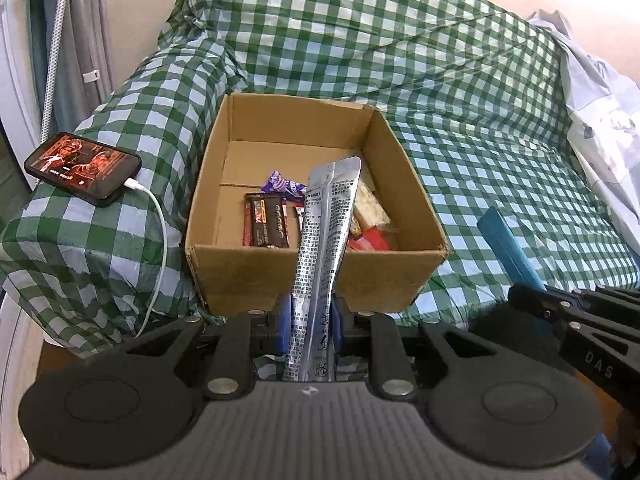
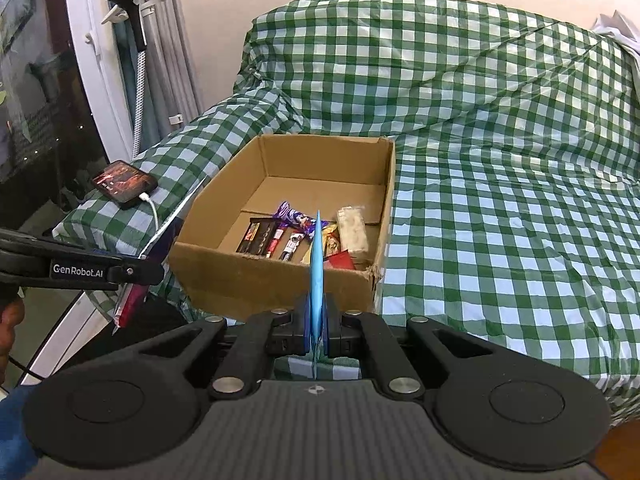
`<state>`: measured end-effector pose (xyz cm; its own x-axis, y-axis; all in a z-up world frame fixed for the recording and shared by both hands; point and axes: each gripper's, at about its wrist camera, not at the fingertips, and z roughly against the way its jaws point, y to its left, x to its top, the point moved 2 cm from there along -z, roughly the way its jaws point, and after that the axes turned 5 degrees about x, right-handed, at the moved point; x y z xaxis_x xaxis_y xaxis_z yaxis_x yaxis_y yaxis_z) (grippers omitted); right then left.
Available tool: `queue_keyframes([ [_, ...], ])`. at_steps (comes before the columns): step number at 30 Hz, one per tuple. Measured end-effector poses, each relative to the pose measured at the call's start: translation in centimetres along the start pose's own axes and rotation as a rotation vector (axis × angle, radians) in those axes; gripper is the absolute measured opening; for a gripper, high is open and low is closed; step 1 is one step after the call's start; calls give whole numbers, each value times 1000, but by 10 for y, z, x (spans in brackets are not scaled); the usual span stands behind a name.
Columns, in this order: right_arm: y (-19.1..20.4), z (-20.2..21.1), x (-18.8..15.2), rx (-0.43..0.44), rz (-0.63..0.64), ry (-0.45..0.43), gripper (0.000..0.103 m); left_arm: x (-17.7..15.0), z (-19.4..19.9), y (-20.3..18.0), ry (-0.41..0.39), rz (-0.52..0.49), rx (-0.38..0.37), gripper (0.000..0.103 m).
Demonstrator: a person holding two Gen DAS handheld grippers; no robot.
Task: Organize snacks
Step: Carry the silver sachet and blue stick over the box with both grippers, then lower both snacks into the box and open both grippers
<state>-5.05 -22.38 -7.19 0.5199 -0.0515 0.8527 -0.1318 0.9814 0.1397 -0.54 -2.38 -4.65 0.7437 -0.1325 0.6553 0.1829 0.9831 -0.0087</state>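
Observation:
An open cardboard box (image 1: 320, 276) (image 2: 280, 284) sits on the green checked cover and holds several snack bars, among them a brown chocolate bar (image 1: 267, 222) (image 2: 260, 238) and a purple wrapper (image 1: 285, 185) (image 2: 294, 218). My left gripper (image 1: 310, 320) is shut on a long silver packet (image 1: 324, 240) that stands up in front of the box's near wall. My right gripper (image 2: 316, 330) is shut on a flat blue packet (image 2: 317, 276), seen edge-on, also just short of the box; it shows at the right of the left wrist view (image 1: 508, 246).
A phone (image 1: 82, 167) (image 2: 124, 182) with a lit screen and white charging cable (image 1: 160, 248) lies on the covered armrest left of the box. The checked cover (image 2: 500, 200) spreads right of the box. A white bag (image 1: 600, 120) lies at far right.

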Motion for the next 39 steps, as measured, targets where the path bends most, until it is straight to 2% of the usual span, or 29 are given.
queue_keyframes([
  [14,-9,-39,32,7,10,8,5,45,-32,3,5,-2,14,23],
  [29,-20,-115,73,13,2,42,5,94,-94,14,41,9,24,23],
  [39,-32,-167,93,13,-10,64,5,113,-141,20,88,-2,41,23],
])
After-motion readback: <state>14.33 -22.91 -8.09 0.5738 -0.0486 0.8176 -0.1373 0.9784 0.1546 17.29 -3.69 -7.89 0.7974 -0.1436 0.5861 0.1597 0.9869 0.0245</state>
